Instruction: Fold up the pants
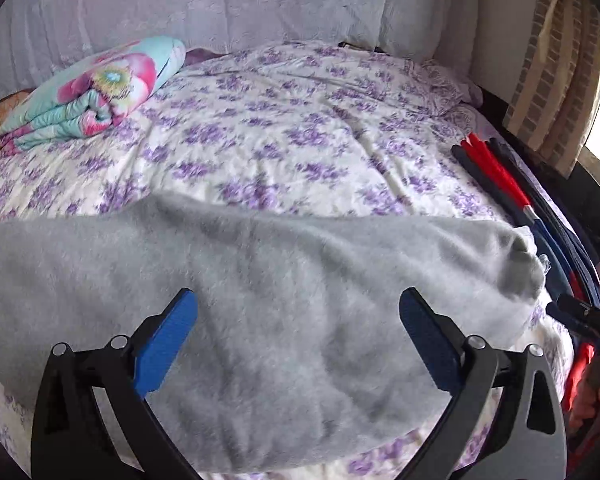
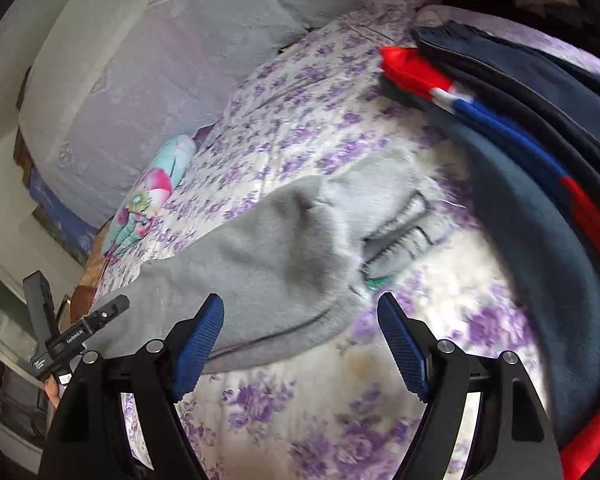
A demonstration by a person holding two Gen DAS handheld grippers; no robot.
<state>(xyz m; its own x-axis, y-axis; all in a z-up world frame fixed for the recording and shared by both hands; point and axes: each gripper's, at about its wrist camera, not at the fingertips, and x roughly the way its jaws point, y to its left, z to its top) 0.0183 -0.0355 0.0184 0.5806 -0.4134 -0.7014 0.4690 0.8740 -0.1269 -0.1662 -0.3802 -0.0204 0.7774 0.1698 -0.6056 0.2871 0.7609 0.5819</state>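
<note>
I'm holding both left gripper (image 1: 298,344) and right gripper (image 2: 300,344) jaws wide apart, gripping nothing, above the grey sweatpants (image 1: 260,300).

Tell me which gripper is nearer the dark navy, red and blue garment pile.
Right. The right gripper hangs over bedsheet beside the garment pile; the left gripper is above the grey pants, farther away.

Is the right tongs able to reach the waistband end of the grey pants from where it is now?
Probably yes. The right tongs stand open and empty just in front of the grey pants, and nothing lies between them. The dark folded clothes sit off to one side.
</note>
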